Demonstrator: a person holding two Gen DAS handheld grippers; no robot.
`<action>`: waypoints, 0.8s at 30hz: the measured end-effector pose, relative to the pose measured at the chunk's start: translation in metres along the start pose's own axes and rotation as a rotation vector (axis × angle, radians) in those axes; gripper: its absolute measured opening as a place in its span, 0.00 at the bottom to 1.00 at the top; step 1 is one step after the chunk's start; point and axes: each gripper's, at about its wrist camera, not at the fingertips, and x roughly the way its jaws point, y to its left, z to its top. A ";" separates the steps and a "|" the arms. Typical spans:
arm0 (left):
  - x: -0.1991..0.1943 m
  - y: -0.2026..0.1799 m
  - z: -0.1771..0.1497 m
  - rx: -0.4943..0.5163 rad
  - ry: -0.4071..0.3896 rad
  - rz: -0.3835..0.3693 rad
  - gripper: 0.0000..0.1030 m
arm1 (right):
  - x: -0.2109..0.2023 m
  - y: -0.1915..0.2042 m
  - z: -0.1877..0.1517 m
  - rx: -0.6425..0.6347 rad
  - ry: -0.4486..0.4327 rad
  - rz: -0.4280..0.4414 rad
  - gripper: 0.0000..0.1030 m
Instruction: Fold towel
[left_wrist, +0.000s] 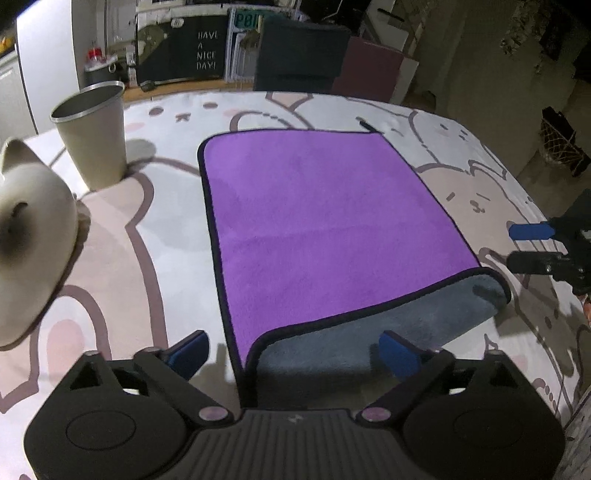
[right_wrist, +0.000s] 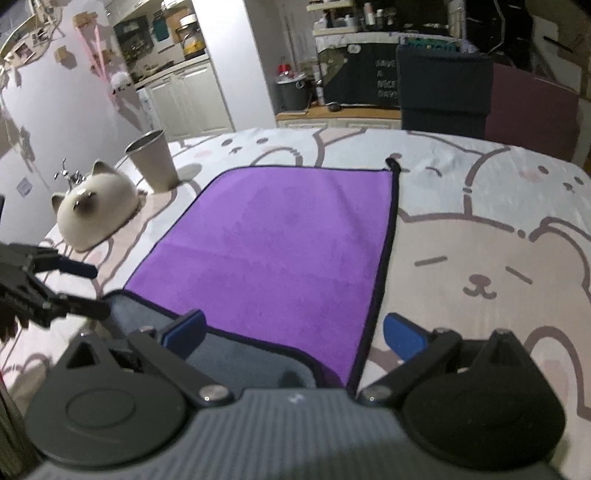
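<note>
Left fingers: your left gripper (left_wrist: 293, 352) hovers with its blue-padded fingers (left_wrist: 188, 352) spread wide, holding nothing, just over the near edge of the towel; in the right wrist view the same gripper (right_wrist: 86, 291) shows at the left, its tips parted beside the towel's near left corner.
Right fingers: your right gripper (right_wrist: 293, 334) is likewise spread wide and holds nothing, one finger over the gray flap, the other over the tablecloth just past the towel's right edge; in the left wrist view it (left_wrist: 524, 247) enters from the right with its tips apart.
Towel: the purple towel (left_wrist: 314, 221) with a dark border lies flat in the middle of the table, its near edge turned over so the gray underside (left_wrist: 369, 332) faces up; a small hanging loop (right_wrist: 393, 164) sticks out at the far right corner.
Tablecloth: a pale cloth (right_wrist: 480, 240) printed with cartoon bears covers the table under the towel.
Cat figure: a cream cat-shaped ornament (right_wrist: 98, 205) sits left of the towel, apart from it.
Bin: a beige bin (left_wrist: 92, 136) stands upright beyond the cat figure, near the towel's far left corner.
Background: a dark chair back (left_wrist: 299, 55) stands behind the table's far edge.
</note>
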 end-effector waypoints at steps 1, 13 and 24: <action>0.001 0.003 0.000 -0.008 0.002 -0.009 0.89 | 0.002 -0.003 -0.001 0.006 0.015 0.009 1.00; 0.005 0.023 0.000 -0.032 0.033 -0.095 0.63 | 0.014 -0.021 -0.009 0.020 0.158 0.068 0.68; 0.011 0.032 -0.003 -0.053 0.108 -0.071 0.24 | 0.027 -0.016 -0.014 0.028 0.249 0.139 0.34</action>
